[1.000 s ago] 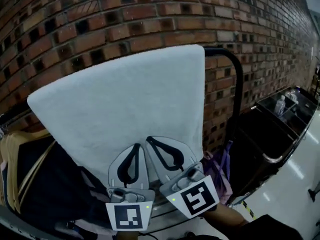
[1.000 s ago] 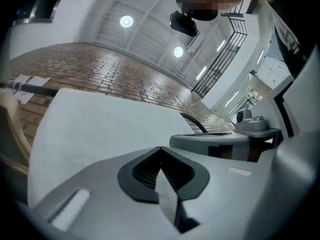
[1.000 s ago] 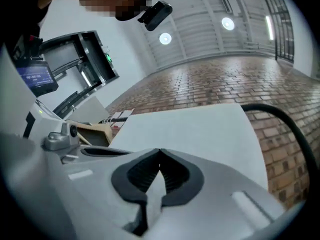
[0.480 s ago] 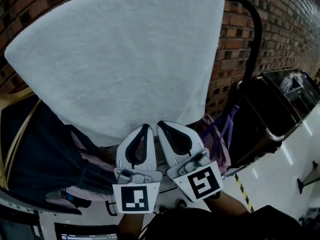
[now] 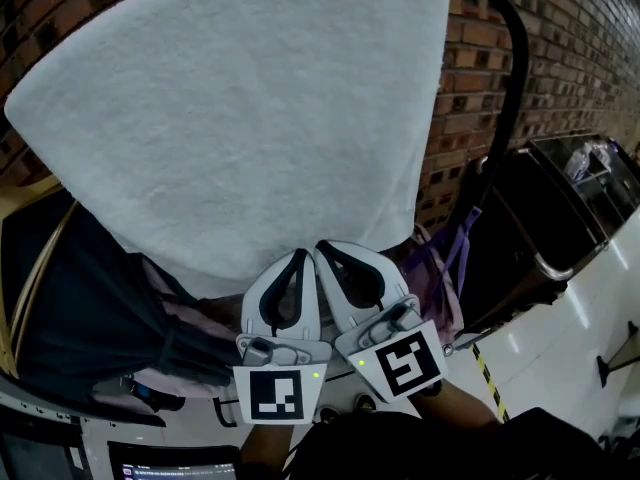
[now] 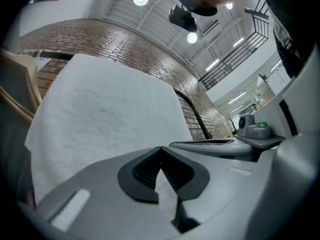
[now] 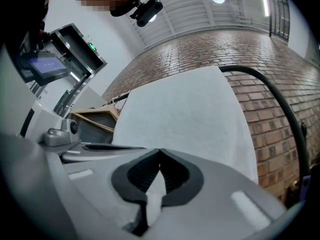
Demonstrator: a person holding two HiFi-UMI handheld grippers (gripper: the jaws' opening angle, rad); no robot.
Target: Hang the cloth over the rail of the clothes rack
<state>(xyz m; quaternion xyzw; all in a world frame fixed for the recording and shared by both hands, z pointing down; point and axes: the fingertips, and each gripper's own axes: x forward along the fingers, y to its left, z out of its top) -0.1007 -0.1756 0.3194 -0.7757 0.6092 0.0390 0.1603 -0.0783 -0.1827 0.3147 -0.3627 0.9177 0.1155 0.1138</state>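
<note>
White terry cloth (image 5: 250, 118) spreads up and away from both grippers, its top edge lying along the black rail (image 5: 515, 68) of the clothes rack, which curves out from behind the cloth's upper right corner and runs down beyond the right gripper. The left gripper (image 5: 297, 256) and right gripper (image 5: 322, 248) sit side by side, nearly touching, at the cloth's narrow lower edge. Each has its jaws closed on a fold of that edge, with white fabric pinched between the dark pads (image 6: 145, 171) in both gripper views. Dark garments (image 5: 80, 308) hang left of the left gripper, a purple one (image 5: 450, 268) just right of the right gripper. A brick wall (image 5: 560, 48) stands behind the rack.
</note>
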